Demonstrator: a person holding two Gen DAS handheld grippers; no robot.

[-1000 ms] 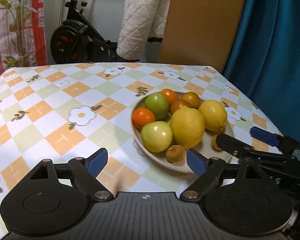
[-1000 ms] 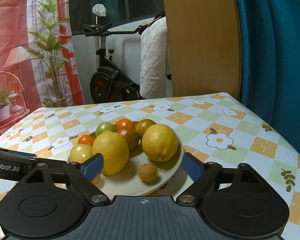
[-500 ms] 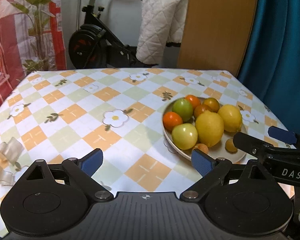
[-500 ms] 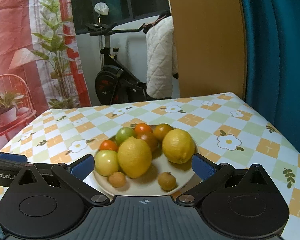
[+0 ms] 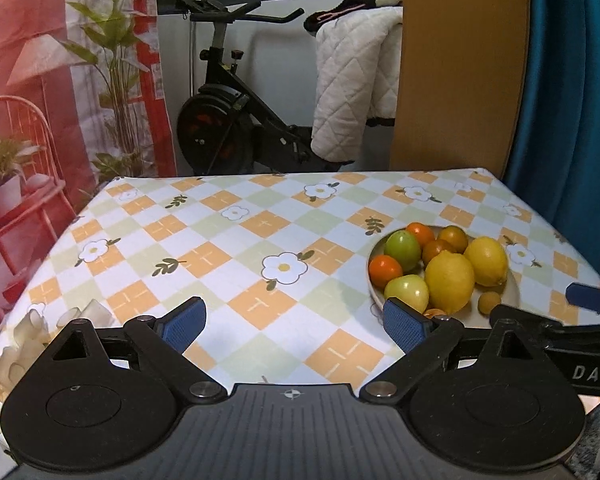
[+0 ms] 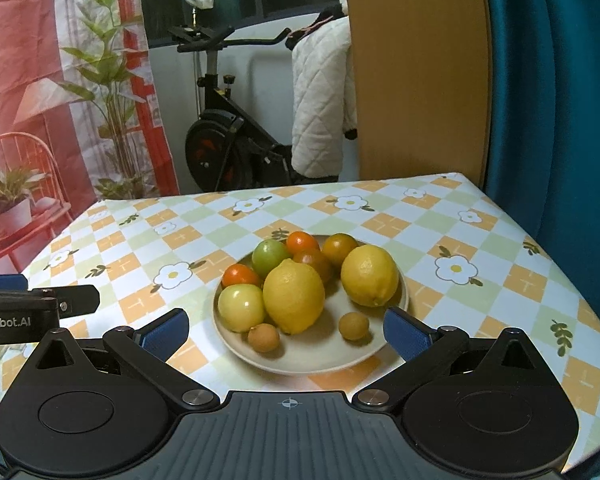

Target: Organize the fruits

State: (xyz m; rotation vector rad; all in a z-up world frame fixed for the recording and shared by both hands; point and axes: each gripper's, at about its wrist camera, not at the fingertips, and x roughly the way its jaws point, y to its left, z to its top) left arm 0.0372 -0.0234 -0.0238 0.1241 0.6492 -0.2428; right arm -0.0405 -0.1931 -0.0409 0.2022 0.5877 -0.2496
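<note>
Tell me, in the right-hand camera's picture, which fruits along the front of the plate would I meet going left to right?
Pale green fruit → small brown fruit → big lemon → second small brown fruit → second lemon.

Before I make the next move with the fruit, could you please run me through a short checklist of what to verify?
1. Left gripper empty, open wide: ok.
2. Right gripper empty, open wide: ok.
3. All fruit on the plate, none loose on the tablecloth: ok.
4. Two small brown fruits at the near rim, apart from the pile and easy to reach: ok.
5. Near lemon leaning against the pale green fruit; lifting either may shift the other: cannot tell.
6. A separate place for sorted fruit: not ok, none in view.
</note>
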